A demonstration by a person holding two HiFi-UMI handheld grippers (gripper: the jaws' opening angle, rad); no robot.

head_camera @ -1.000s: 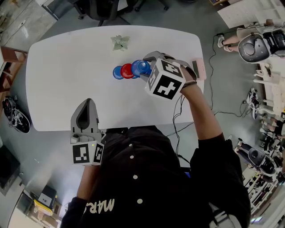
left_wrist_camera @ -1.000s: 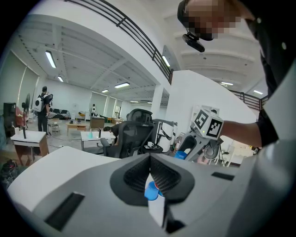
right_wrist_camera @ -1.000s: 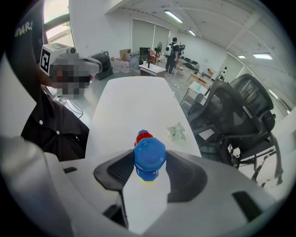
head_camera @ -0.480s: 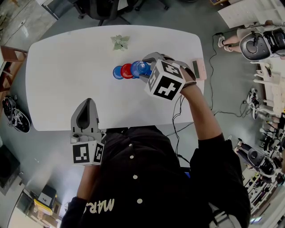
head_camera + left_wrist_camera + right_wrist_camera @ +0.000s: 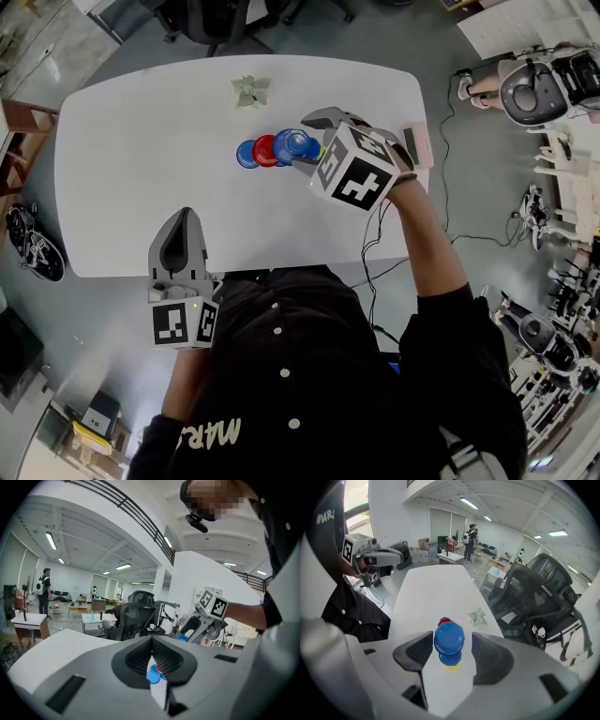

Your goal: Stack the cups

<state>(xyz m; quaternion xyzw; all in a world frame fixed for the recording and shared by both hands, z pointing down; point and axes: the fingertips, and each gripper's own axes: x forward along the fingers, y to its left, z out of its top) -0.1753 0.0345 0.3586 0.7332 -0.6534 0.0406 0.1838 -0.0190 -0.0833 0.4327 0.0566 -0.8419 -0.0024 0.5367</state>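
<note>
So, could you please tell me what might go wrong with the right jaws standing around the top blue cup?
1. The right gripper's jaws have just been opening, yet the top blue cup stands between them with little room to spare. A slanted pull-back could drag it off the cups beneath.
2. The red cup sits close beside them, so a topple would probably knock it too.

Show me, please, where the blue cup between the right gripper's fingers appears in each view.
Head view: blue cup upper centre, right end of the cup row.
Left gripper view: cup small, right of centre.
Right gripper view: cup central, between the right gripper's fingers, which have just been opening, clear of it.
Shared landmark: white table.
</note>
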